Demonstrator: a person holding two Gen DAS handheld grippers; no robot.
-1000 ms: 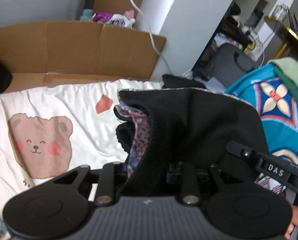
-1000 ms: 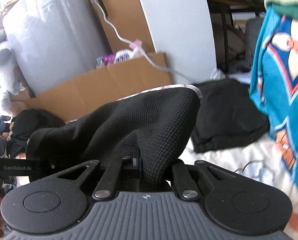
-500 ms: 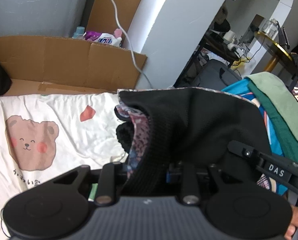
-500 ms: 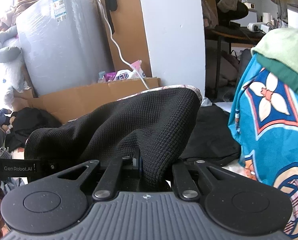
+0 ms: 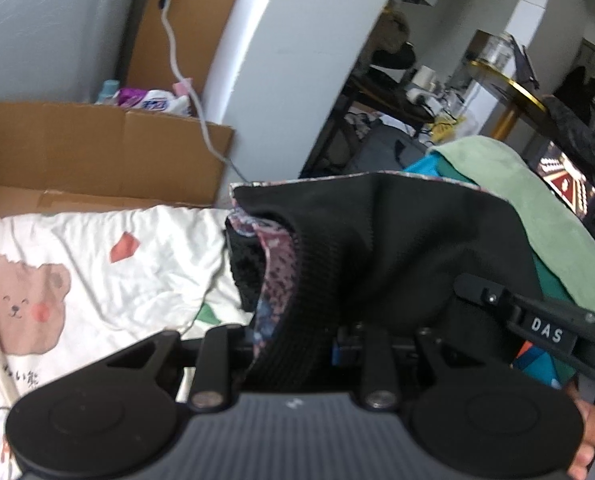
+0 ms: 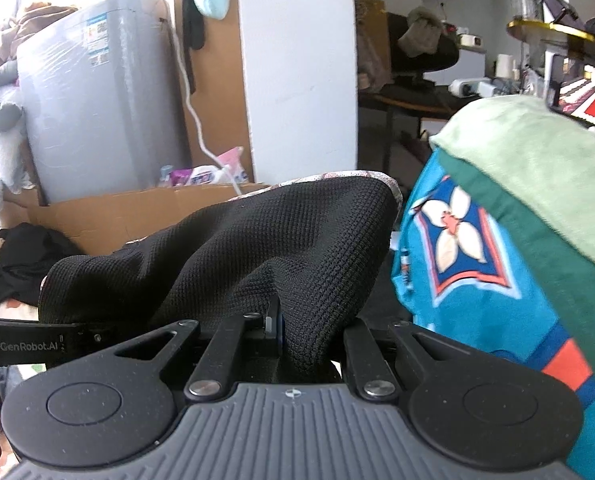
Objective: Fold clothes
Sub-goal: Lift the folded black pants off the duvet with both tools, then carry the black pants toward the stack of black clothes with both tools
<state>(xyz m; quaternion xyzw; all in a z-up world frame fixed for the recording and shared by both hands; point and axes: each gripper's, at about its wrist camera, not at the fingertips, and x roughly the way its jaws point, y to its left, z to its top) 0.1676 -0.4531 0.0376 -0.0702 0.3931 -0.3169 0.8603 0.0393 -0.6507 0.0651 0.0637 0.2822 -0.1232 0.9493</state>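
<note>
A black knit garment (image 5: pixel 397 248) with a speckled pink lining hangs bunched between both grippers, lifted off the bed. My left gripper (image 5: pixel 297 344) is shut on a thick fold of it; the cloth hides the fingertips. In the right wrist view the same black garment (image 6: pixel 281 248) drapes over my right gripper (image 6: pixel 297 340), which is shut on its edge. The other gripper's arm shows at each view's side. A stack of folded clothes, teal patterned (image 6: pixel 477 280) under green (image 6: pixel 537 168), rises at the right.
A white bear-print sheet (image 5: pixel 77 280) covers the bed at left. Cardboard (image 5: pixel 97 152) lines its far edge before a white pillar (image 6: pixel 297 80) with a hanging cable. A grey appliance (image 6: pixel 97 100) and another black garment (image 6: pixel 17 256) lie far left.
Both grippers have risen with the black garment. The bed and the black cloth on it dropped out of the right view; the folded stack now looms closer at the right.
</note>
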